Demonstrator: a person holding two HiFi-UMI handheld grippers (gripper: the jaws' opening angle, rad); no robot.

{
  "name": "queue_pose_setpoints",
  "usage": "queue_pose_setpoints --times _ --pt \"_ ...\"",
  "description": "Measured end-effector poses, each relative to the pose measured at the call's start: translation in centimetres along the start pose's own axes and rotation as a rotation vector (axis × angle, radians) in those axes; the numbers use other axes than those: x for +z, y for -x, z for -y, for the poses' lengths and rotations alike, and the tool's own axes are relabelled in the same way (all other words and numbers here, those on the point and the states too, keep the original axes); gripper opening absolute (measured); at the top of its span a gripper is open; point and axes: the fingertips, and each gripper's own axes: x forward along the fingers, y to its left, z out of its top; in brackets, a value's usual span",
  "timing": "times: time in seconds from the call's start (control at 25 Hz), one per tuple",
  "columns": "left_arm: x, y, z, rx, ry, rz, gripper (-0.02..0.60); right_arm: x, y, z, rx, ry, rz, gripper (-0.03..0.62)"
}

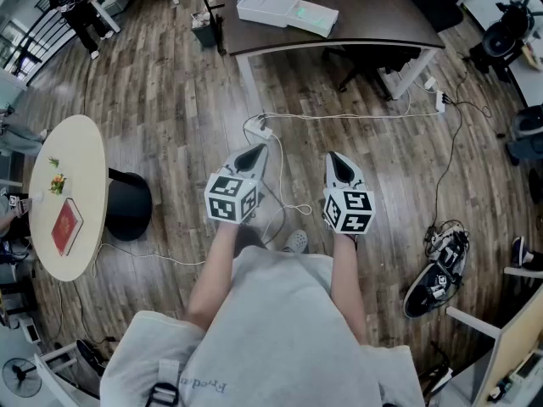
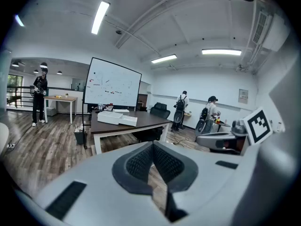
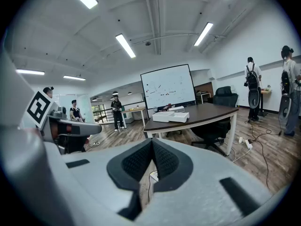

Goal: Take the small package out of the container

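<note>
A white lidded container (image 1: 284, 11) lies on a dark table (image 1: 382, 15) some way ahead of me; it shows too in the left gripper view (image 2: 116, 118) and the right gripper view (image 3: 171, 116). No small package shows in any view. My left gripper (image 1: 254, 153) (image 2: 153, 145) and right gripper (image 1: 338, 161) (image 3: 152, 142) are held side by side at waist height over the wooden floor, far short of the table. Both have their jaws closed together with nothing between them.
A round beige table (image 1: 81, 168) with a red book (image 1: 65, 225) stands at the left, a black stool (image 1: 129, 206) beside it. White cables (image 1: 280, 202) trail across the floor, shoes (image 1: 437, 278) lie at the right. A black office chair (image 1: 373, 62) sits under the dark table. Several people stand in the background.
</note>
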Motion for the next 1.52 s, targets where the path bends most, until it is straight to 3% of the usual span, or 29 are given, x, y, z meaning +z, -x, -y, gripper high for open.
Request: queue_pose_setpoints --times 0.52,0.84,0.92,1.2,1.32,1.52 --pt "0.3 -1.4 0.4 0.016 -0.027 -0.002 0.005 -0.1 0.1 2.6 -0.028 -0.001 0.007 -0.003" --pt "0.3 -2.0 0.0 0.080 -0.038 -0.004 0.012 1.1 0.9 3.8 0.035 -0.015 0.047 0.007" --pt "0.3 -2.6 -0.3 0.077 -0.032 -0.013 0.074 0.9 0.5 4.3 0.043 -0.018 0.031 0.079" --pt "0.5 -6.3 -2.4 0.060 -0.013 -0.044 0.168 0.9 -1.1 6.7 0.062 -0.048 0.011 0.168" --pt "0.9 -8.4 -5.0 0.071 0.008 -0.061 0.199 1.1 -2.6 8.7 0.053 -0.022 -0.013 0.185" --pt "3.6 -14.2 -7.8 0.079 0.006 -0.059 0.212 2.7 -7.0 13.0 0.101 -0.131 0.009 0.200"
